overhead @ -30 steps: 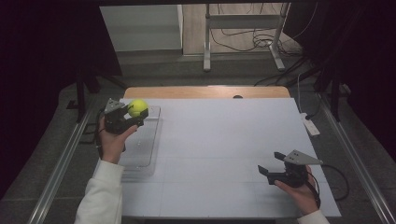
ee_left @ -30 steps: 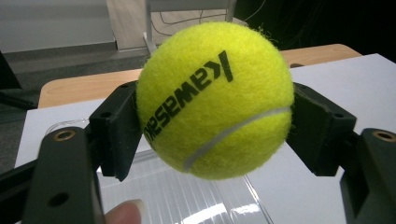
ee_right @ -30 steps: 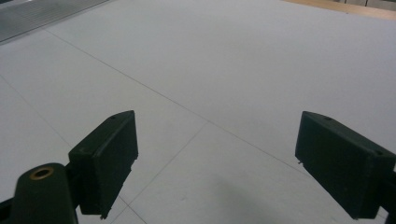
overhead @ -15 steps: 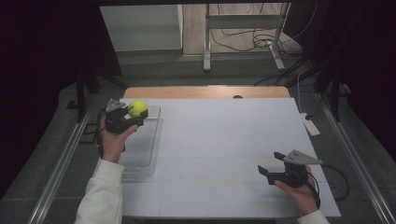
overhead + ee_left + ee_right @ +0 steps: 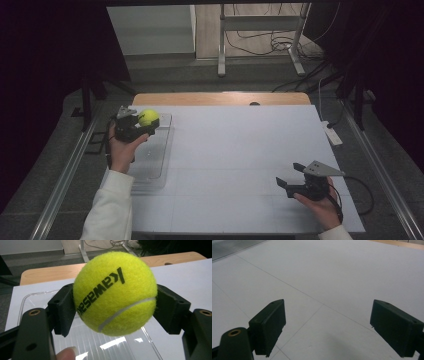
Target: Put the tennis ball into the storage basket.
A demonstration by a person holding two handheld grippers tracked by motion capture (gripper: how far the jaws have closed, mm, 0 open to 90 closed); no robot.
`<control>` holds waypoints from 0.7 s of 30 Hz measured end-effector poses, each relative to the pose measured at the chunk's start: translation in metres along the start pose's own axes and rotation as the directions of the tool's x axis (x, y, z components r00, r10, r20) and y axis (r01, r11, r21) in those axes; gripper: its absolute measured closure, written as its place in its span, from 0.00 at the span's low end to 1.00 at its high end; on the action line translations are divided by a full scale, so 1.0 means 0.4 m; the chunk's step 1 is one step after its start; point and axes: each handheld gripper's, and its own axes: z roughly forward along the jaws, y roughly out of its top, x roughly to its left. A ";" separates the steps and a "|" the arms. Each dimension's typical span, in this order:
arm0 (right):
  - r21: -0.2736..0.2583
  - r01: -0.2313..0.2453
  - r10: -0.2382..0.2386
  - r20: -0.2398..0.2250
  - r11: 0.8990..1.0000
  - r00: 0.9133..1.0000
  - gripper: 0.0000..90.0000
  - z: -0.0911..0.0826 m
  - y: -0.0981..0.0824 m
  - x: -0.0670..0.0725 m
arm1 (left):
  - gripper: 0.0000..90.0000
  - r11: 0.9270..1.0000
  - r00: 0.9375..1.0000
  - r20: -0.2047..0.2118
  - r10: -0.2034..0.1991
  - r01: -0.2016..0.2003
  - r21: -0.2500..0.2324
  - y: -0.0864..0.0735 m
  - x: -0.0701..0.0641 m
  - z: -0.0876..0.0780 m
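tennis ball (image 5: 115,292) clamped in left gripper (image 5: 115,312) (above tray (image 5: 125,345))

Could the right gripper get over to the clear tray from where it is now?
Probably yes. The right gripper is open and holds nothing, and bare white table lies between it and the clear tray. The left gripper holds the tennis ball above the tray's far end.

The ball (image 5: 115,292) hides the tray's (image 5: 27,298) far right corner; the tray's near end is cut off below the ball.
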 end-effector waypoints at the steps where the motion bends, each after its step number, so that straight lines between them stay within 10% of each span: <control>1: 0.000 0.000 0.000 0.000 1.000 1.000 0.15 0.000 0.000 0.000 | 0.30 1.000 1.000 -0.002 0.000 0.000 0.007 0.000 0.001 0.002; 21: 0.000 0.000 0.000 -0.002 1.000 1.000 0.15 0.001 0.000 0.000 | 0.30 0.997 0.998 -0.060 -0.017 0.022 0.072 -0.012 0.032 0.031</control>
